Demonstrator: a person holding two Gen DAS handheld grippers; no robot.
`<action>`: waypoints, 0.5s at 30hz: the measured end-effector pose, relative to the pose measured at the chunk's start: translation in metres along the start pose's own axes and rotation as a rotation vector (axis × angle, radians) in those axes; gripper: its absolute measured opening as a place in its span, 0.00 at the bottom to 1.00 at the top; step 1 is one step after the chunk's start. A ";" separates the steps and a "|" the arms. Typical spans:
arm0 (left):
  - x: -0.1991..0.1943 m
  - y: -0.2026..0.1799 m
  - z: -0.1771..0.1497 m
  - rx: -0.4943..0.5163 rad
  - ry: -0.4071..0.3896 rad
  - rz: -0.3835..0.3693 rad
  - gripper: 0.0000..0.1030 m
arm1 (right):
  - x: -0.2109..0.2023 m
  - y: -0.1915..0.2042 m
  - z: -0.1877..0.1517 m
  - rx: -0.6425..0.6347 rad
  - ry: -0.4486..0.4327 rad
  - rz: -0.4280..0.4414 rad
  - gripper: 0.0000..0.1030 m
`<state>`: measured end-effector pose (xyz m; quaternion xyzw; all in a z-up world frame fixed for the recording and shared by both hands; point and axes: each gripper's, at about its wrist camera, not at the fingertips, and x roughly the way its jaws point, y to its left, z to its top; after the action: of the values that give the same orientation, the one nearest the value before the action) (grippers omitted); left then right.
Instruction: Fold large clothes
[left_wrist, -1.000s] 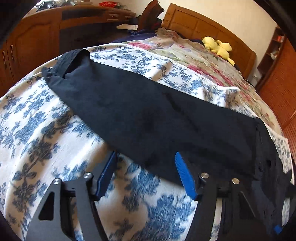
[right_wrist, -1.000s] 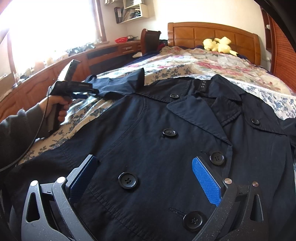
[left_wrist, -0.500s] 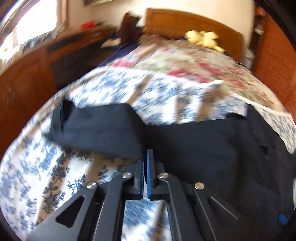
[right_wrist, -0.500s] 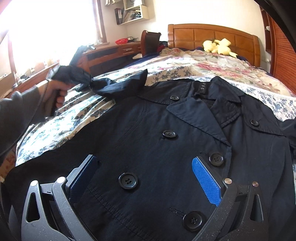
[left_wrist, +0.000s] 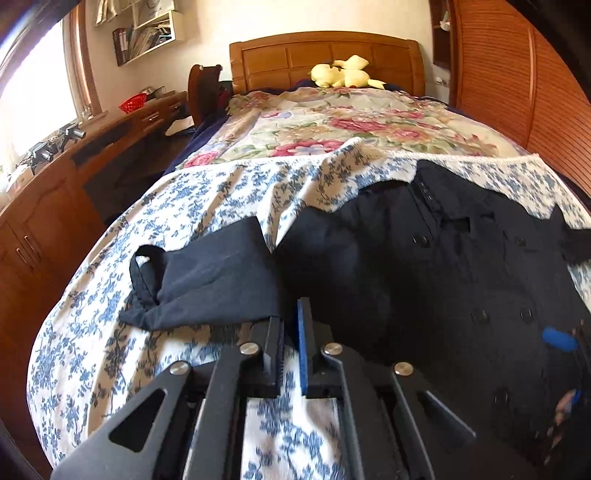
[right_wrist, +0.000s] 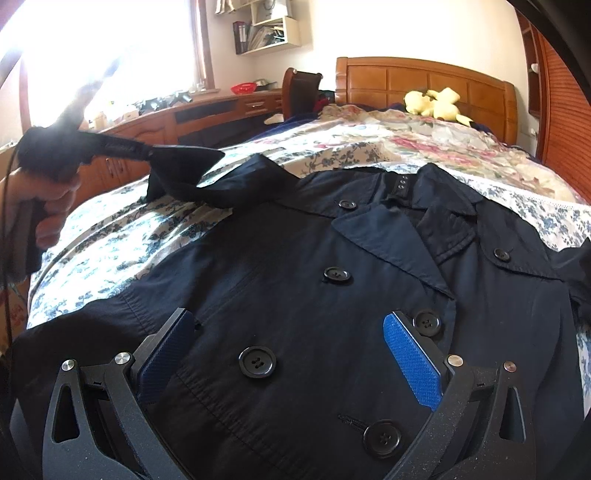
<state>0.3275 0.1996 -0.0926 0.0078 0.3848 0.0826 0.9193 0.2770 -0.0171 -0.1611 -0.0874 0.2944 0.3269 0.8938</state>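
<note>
**A:** Jaws of the left gripper are nearly together but are opening a little. The sleeve is pinched between them by a thin edge.

**B:** And the right gripper?

**A:** It is held spread wide with nothing clasped, low over the buttoned front of the coat. Whether the cloth is touched by its pads cannot be told.

**B:** Where is the coat laid?

**A:** It is spread face up on the bed, collar toward the headboard. The sleeve is lifted clear of the cover at the coat's left side.

**B:** What could be spoiled from here?

**A:** The sleeve could be dropped if the pinch is loosened further, since so little cloth seems to be caught. The body could be dragged askew if the sleeve is pulled across while the front is not pinned down. A crooked fold would be left if the sleeve is laid down twisted.
</note>
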 end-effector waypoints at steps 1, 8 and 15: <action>-0.002 0.002 -0.006 0.012 0.002 -0.002 0.10 | 0.000 0.000 0.000 0.000 0.000 0.000 1.00; -0.021 0.023 -0.033 -0.004 -0.031 0.012 0.40 | 0.000 0.000 0.000 -0.002 0.000 0.000 1.00; -0.007 0.065 -0.035 -0.094 -0.033 0.053 0.54 | 0.000 0.001 0.000 -0.002 0.001 0.000 1.00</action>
<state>0.2886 0.2614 -0.1076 -0.0238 0.3648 0.1249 0.9224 0.2765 -0.0163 -0.1608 -0.0886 0.2945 0.3271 0.8936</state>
